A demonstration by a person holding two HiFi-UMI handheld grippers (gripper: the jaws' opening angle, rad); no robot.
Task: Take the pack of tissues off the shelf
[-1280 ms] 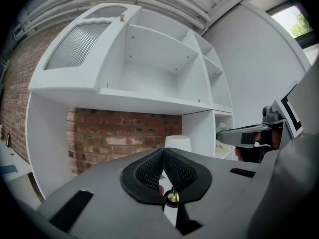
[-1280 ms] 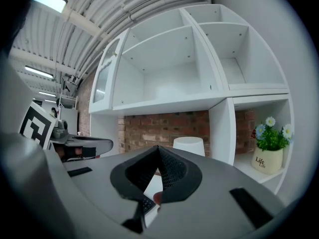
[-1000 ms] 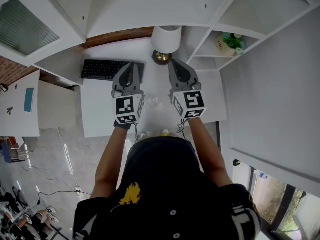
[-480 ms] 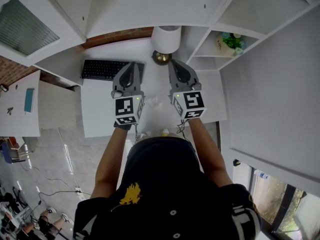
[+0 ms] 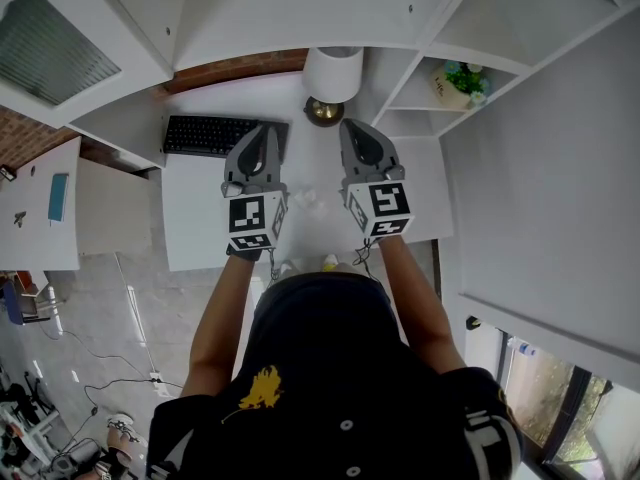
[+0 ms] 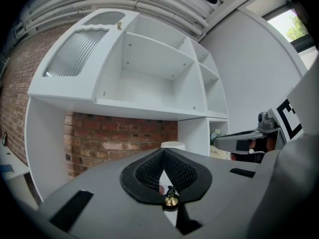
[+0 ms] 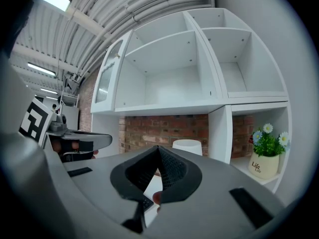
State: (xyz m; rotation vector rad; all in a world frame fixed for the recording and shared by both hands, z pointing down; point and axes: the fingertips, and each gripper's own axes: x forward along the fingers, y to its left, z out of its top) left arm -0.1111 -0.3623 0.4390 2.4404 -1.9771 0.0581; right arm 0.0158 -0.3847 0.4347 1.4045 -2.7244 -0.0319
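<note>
My left gripper [image 5: 262, 130] and right gripper [image 5: 352, 126] are held side by side, level, above a white desk [image 5: 200, 218]. Both point at the shelf unit [image 5: 300, 13]. The left gripper [image 6: 163, 152] has its jaws together with nothing between them. The right gripper [image 7: 158, 148] is likewise shut and empty. The open shelf compartments [image 7: 174, 78] look bare. No pack of tissues shows on them. A small crumpled white thing [image 5: 306, 204] lies on the desk between the grippers; what it is I cannot tell.
A lamp with a white shade [image 5: 333, 73] and brass base [image 5: 323, 114] stands straight ahead. A black keyboard [image 5: 210, 136] lies at the left. A potted plant [image 5: 458, 85] sits in the low right cubby. A brick wall [image 6: 119, 138] lies behind the desk.
</note>
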